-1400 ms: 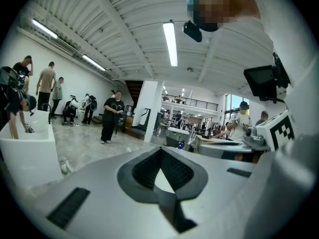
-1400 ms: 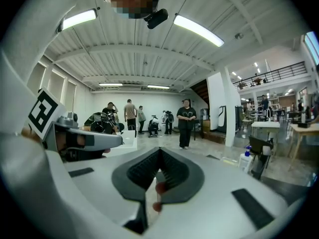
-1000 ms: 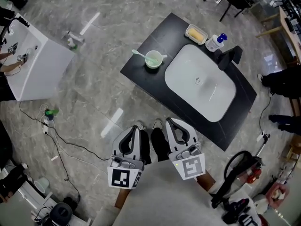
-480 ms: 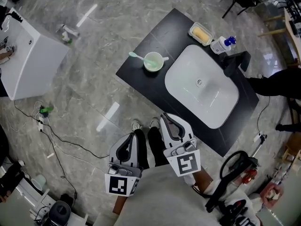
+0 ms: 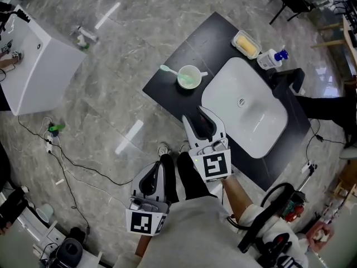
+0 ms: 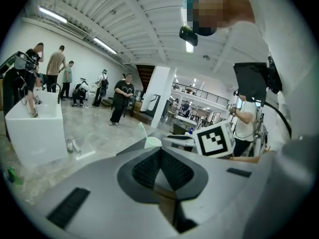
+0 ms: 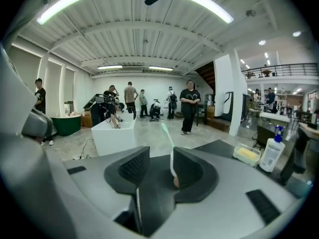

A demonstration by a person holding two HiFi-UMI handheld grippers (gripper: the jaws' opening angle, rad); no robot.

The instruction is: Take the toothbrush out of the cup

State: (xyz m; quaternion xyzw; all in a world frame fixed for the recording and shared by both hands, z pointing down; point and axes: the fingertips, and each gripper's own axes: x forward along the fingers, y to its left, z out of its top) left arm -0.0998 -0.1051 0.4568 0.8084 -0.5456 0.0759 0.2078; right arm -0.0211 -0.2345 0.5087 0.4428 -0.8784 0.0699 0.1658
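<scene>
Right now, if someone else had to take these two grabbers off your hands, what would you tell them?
The left gripper is shut and empty, held low by the person's body, away from the black counter.
The right gripper has its jaws apart; they have just been opening, with nothing between them. It points toward the cup but is short of it.
The cup stands on the counter beside the white sink. The toothbrush rests in it, its head sticking out over the rim.
Done: nothing taken out yet.
Left: probably bring the right gripper to the toothbrush, close on it and lift it out.
</scene>
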